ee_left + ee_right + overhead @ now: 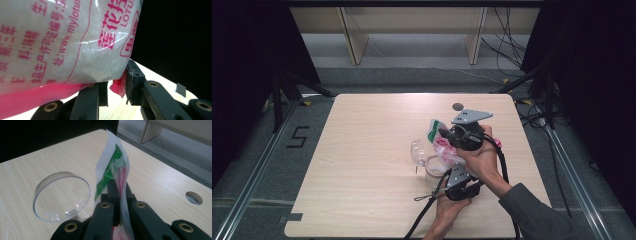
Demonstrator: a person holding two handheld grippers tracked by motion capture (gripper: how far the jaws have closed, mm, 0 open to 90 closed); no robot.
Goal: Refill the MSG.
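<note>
Translucent plastic, glossy and creased, forms the bag (443, 146) held above the desk (362, 165) toward its right edge, roughly midway between the near and far edges. Bag is soft-walled, packed with a white granular filling that looks coarse and clumped through the film in the left gripper view (75, 42); pink-red printed characters cover its face, and a solid pink band runs along its bottom seam. Top of the bag is flat, with a green and white printed strip, standing upright and slightly twisted in the right gripper view (113, 167). Right gripper (119, 195) has its black jaws together, clamped on the thin upper film of the bag; the film passes straight between the pads. Left gripper (116, 86) sits under the bag's lower corner with its jaws a little apart; a crumpled pink corner of the seam lies between them, touching the right-hand pad; whether it is pinched, I cannot tell. Both grippers are matte black with brass-coloured screw heads; a grey three-cornered plate tops each. Clear rigid cup (61, 196), round, smooth-walled, lies tipped on its side on the desk just beside the bag. Desk surface is pale wood grain, with a round cable hole (193, 197) near its far edge.
</note>
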